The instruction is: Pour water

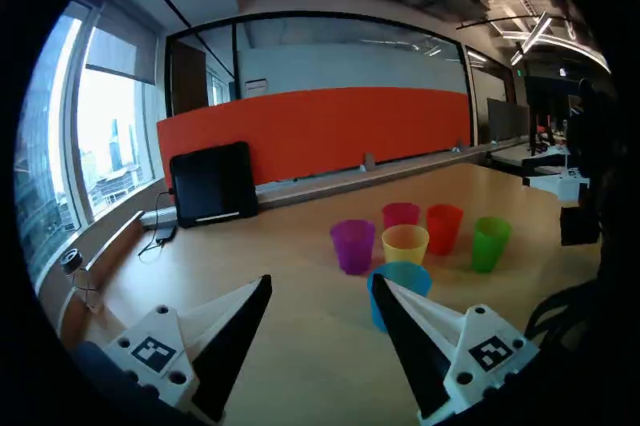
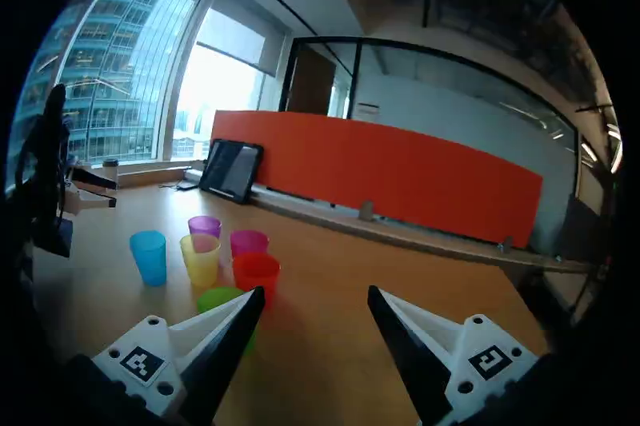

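Nothing gripped yet with left gripper (image 1: 320,278) or right gripper (image 2: 314,290), both spread empty near coloured cups (image 1: 405,244); grasp and pour outstanding.

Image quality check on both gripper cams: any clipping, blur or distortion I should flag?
Left gripper view: window blown out, orange partition bowed by the fisheye, purple cup and its neighbours sharp, right edge murky. Right gripper view: window clipped to white, no motion blur, green cup partly hidden behind a finger of the right gripper.
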Demonstrator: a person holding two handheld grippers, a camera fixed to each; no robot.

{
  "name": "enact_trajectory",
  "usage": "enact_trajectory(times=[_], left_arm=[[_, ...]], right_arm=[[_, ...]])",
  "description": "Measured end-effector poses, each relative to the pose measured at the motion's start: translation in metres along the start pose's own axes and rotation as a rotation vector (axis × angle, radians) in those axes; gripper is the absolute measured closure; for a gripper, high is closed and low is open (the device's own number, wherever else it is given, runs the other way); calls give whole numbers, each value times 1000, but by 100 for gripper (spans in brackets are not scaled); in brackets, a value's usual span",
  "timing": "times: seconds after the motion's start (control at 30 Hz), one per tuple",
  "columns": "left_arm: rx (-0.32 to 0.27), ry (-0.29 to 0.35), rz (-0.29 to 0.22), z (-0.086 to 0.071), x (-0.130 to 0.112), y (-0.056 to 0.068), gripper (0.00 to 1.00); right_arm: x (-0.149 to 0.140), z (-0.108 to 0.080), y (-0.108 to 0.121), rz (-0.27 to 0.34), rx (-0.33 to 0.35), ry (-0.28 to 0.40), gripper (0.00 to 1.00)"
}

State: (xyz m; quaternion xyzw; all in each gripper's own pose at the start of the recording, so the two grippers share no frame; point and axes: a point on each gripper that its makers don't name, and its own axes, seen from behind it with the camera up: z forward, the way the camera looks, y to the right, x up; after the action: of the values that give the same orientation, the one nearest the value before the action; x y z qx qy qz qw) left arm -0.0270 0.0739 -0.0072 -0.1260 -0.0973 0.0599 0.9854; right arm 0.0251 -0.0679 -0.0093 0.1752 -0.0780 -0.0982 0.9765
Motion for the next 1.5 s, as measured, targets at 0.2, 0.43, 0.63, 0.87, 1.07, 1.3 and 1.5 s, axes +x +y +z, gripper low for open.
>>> enact_trajectory(times=[0.2,0.43,0.63,0.87,1.07,1.3,1.5], left_arm=[[54,68,-35,-7,15,-11,8],[126,138,-91,-17,27,-23,7],[185,188,-128,-25,36,-33,7],[247,216,-128,-30,40,-44,7],[285,233,-130,-31,40,-49,7],[302,256,-135,-30,35,-51,7],[301,260,-137,-28,25,-51,8]], right_arm=[[15,-1,12,36,-86,62,1],[25,-6,21,88,-169,122,1],[36,-13,32,123,-247,177,0],[47,-19,43,145,-316,216,0],[49,-23,40,169,-320,223,0],[52,-27,38,191,-317,220,0],[53,-30,40,186,-331,215,1]])
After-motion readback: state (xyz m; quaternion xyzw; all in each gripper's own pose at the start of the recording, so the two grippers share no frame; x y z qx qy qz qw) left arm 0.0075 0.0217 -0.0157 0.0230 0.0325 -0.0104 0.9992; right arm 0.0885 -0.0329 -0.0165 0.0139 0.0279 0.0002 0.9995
